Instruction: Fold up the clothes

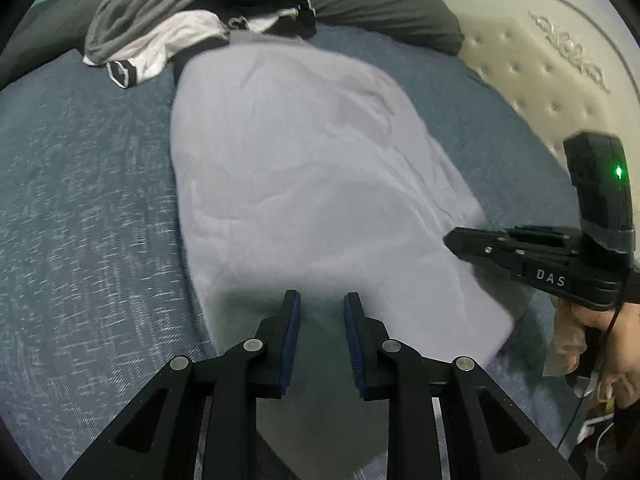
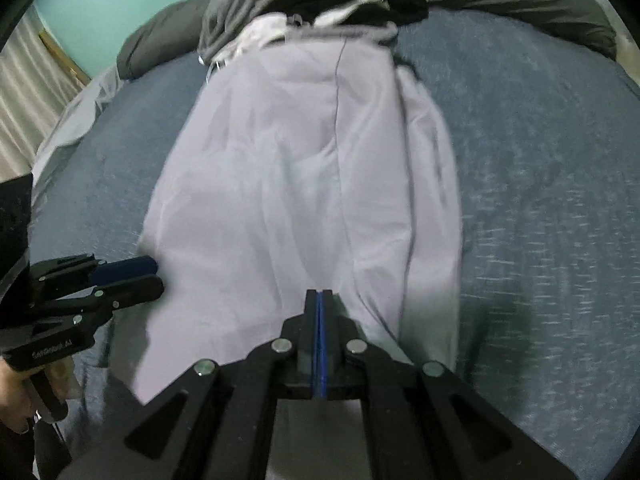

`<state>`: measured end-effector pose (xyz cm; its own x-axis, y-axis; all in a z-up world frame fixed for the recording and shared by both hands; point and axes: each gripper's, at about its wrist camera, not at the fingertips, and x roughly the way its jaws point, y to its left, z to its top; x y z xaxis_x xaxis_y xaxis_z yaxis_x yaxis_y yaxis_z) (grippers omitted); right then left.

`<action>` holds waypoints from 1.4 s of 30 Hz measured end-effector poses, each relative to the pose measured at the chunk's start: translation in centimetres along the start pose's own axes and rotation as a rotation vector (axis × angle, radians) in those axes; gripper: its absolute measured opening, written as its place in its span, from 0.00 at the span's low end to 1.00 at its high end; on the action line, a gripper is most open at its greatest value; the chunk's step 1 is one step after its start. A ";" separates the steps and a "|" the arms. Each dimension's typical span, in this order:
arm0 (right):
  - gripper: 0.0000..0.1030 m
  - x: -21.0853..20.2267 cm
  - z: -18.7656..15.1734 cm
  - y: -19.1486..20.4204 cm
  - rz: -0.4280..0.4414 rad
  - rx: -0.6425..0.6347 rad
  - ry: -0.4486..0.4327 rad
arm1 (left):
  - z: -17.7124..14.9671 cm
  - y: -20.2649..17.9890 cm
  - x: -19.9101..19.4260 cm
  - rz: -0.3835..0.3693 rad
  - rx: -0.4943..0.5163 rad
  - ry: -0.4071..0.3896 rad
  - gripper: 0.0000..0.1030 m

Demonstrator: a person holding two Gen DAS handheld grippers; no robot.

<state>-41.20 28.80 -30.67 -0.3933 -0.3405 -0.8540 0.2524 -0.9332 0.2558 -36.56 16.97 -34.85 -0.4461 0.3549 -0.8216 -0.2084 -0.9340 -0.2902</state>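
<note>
A pale lilac garment (image 1: 304, 184) lies spread lengthwise on the blue bed cover (image 1: 80, 200); it also shows in the right wrist view (image 2: 304, 184). My left gripper (image 1: 322, 300) is open and empty, its blue-padded fingers just over the garment's near edge. It shows at the left of the right wrist view (image 2: 154, 276), beside the garment's left edge. My right gripper (image 2: 319, 296) is shut with its pads together over the garment's near end; whether cloth is pinched between them I cannot tell. It shows from the side in the left wrist view (image 1: 452, 240) at the garment's right edge.
A heap of grey, white and black clothes (image 1: 192, 16) lies at the far end of the garment. A dark grey pillow (image 1: 384, 4) lies behind it. A cream tufted headboard (image 1: 552, 72) stands at the right. A curtain (image 2: 28, 100) hangs at the far left.
</note>
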 end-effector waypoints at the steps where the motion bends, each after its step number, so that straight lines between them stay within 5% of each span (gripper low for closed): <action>1: 0.00 -0.4 -0.3 -0.2 0.000 0.006 -0.003 | -0.1 0.2 -0.5 0.003 -0.004 -0.008 0.24; 11: 0.00 1.2 -2.0 -0.6 -0.015 0.022 0.032 | -1.5 -0.1 1.3 0.045 -0.002 0.021 0.24; 17: 0.00 -2.3 -1.4 -1.7 0.043 0.090 -0.056 | -1.9 0.5 -0.9 0.037 -0.062 -0.025 0.24; 22: 0.03 -4.5 -0.6 -4.8 0.037 0.155 -0.084 | -3.4 2.0 -2.2 0.029 -0.123 -0.019 0.46; 25: 0.22 -4.7 -0.9 -5.9 0.049 0.183 -0.048 | -4.2 2.7 -2.5 0.015 -0.161 -0.010 0.46; 27: 0.45 -4.9 -2.0 -6.2 0.082 0.207 -0.029 | -4.7 3.1 -2.4 -0.007 -0.189 0.001 0.49; 30: 0.59 -4.2 -3.1 -6.5 0.140 0.256 -0.008 | -5.5 3.6 -2.2 -0.040 -0.232 0.019 0.60; 42: 0.65 -0.9 -4.7 -5.7 0.147 0.268 0.102 | -6.1 4.5 -0.2 -0.126 -0.309 0.041 0.67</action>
<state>-38.15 34.97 -33.48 -0.2758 -0.4736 -0.8364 0.0532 -0.8764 0.4787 -32.11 12.48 -39.02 -0.3972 0.4724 -0.7868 0.0166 -0.8535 -0.5209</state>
